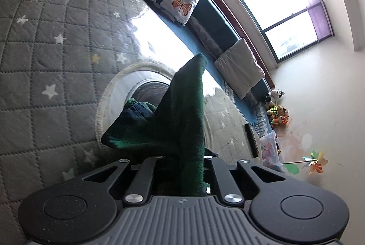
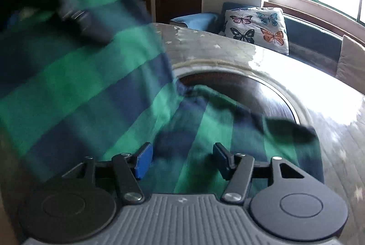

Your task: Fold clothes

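Green cloth [image 1: 182, 121] pinched in left hand-held gripper [image 1: 184, 160], hanging above table [image 1: 45, 51].

Raised cloth [image 2: 79, 76] blocks left; table [image 2: 330, 112] open rightward.

Two wrist views, close over table [image 1: 45, 62]

The green-and-navy cloth [image 2: 95, 76] looks soft and matt, slightly fuzzy. Glossy clear sheeting covers the quilted counter [image 1: 57, 57], throwing glare. The right gripper [image 2: 182, 159] is matt black plastic with blue rubbery pads [image 2: 143, 160].
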`<state>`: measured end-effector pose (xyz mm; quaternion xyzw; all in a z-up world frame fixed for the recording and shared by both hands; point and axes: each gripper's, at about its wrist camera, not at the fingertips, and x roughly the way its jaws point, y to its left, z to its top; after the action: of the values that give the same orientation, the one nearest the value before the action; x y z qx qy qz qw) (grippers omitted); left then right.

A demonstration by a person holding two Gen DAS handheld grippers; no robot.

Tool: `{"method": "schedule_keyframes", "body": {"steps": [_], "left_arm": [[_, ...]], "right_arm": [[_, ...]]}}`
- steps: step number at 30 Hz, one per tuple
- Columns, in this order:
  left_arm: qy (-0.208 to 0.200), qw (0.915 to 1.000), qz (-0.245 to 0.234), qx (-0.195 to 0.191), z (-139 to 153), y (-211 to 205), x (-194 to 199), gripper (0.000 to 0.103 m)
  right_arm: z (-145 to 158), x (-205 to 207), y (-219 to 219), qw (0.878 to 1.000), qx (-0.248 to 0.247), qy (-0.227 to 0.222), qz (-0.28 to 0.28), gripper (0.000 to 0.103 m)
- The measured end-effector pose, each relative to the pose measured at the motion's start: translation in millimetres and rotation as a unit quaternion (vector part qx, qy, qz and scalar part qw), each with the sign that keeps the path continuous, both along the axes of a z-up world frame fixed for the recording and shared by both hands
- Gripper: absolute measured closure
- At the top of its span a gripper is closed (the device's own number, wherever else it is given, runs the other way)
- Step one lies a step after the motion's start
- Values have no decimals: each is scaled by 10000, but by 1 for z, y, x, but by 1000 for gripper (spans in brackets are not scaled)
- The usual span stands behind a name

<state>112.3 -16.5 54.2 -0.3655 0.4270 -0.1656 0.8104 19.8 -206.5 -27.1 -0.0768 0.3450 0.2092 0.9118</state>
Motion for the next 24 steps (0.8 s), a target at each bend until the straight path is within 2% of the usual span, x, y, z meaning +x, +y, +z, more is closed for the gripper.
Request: {"method": "schedule_keyframes", "body": {"steps": [5, 11, 15, 22, 24], "left_arm": [[33, 9999, -42, 133, 5, -27, 5, 94], [163, 9987, -229, 422, 5, -74, 11, 94], [294, 9966, -318, 697, 1, -109, 19, 94], [614, 9915, -519, 1022, -26, -161, 29, 93], [665, 9901, -621, 1070, -34, -171, 30, 92]], "right_arm": [[1, -43, -11, 9998, 179, -22, 111, 40], [-2, -87, -21, 9982, -144, -396, 436, 35], [-2, -99, -31, 9981, -76, -404, 468, 30], [-10, -103, -42, 9983, 173, -268, 495, 25], [-10, -103, -42, 9978, 257, -208, 570, 19]]}}
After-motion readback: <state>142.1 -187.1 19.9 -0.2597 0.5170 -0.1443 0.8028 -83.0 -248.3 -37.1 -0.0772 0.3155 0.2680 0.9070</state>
